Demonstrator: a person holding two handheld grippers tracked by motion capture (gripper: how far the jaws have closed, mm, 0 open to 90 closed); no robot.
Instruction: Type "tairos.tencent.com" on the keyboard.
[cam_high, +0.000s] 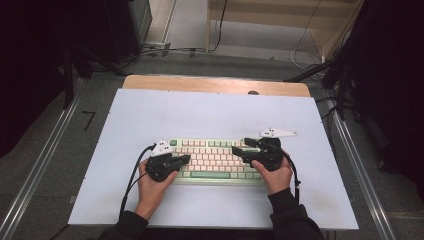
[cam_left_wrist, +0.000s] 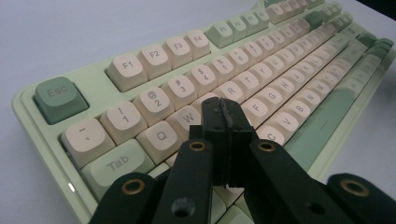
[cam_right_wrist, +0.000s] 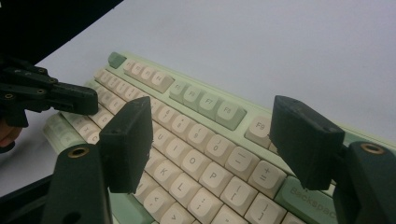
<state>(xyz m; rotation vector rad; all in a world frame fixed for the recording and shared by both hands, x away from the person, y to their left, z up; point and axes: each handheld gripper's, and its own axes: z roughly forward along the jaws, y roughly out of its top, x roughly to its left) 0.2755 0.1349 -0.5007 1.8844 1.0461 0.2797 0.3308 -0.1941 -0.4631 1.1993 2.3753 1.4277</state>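
A pale green keyboard (cam_high: 215, 161) with cream and green keycaps lies on a white sheet (cam_high: 210, 117) that covers the table, near the person's edge and roughly centred; a strip of bare wooden tabletop (cam_high: 215, 84) shows beyond the sheet's far side; in the high view the person's left hand (cam_high: 155, 186) holds the left gripper (cam_high: 185, 159) over the keyboard's left end, and the right hand (cam_high: 274, 176) holds the right gripper (cam_high: 236, 148) over its right end, each pointing inward toward the middle; in the left gripper view the left gripper (cam_left_wrist: 223, 109) has its two black jaws pressed together with nothing between them, their tips hovering low above the keys around W and E, with the Esc key (cam_left_wrist: 58, 97) at the keyboard's (cam_left_wrist: 261, 70) near corner and the Tab key (cam_left_wrist: 119, 164) just beside the jaws; in the right gripper view the right gripper (cam_right_wrist: 212, 128) has its jaws spread wide apart and empty above the keyboard (cam_right_wrist: 196, 140), framing the number and letter rows, with the Backspace key (cam_right_wrist: 303, 198) under the right-hand jaw; the left gripper (cam_right_wrist: 88, 100) shows farther off at that view's left edge.
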